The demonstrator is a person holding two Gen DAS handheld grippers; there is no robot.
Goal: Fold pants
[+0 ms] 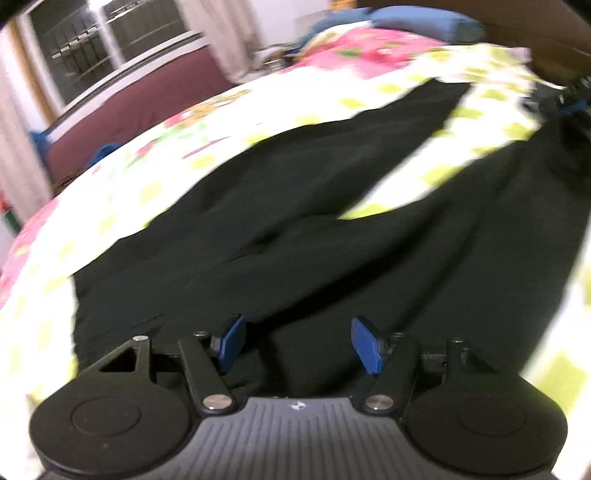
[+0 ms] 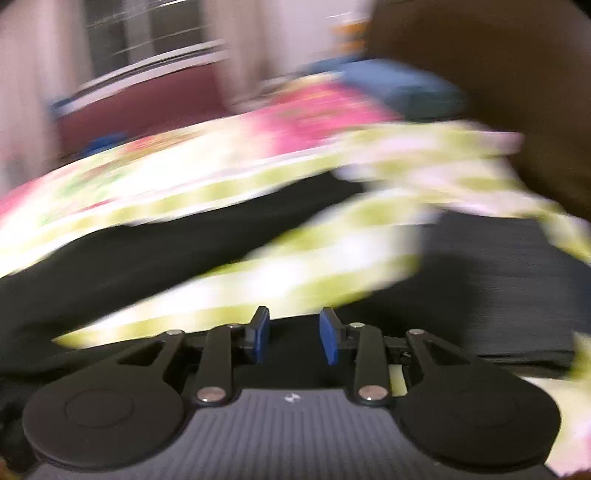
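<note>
Black pants (image 1: pixel 332 229) lie spread flat on a bed, the two legs running away toward the far right with a wedge of bedsheet between them. My left gripper (image 1: pixel 297 341) is open and empty, just above the waist end of the pants. In the right wrist view the pants (image 2: pixel 498 280) show blurred, one leg at left and one at right. My right gripper (image 2: pixel 294 332) is open and empty, low over the near part of the right leg.
The bedsheet (image 1: pixel 122 199) is white with green squares and pink flowers. A blue pillow (image 1: pixel 417 20) lies at the bed's far end. A maroon wall below a window (image 1: pixel 122 99) stands at the left. A brown headboard (image 2: pixel 498 74) is at the right.
</note>
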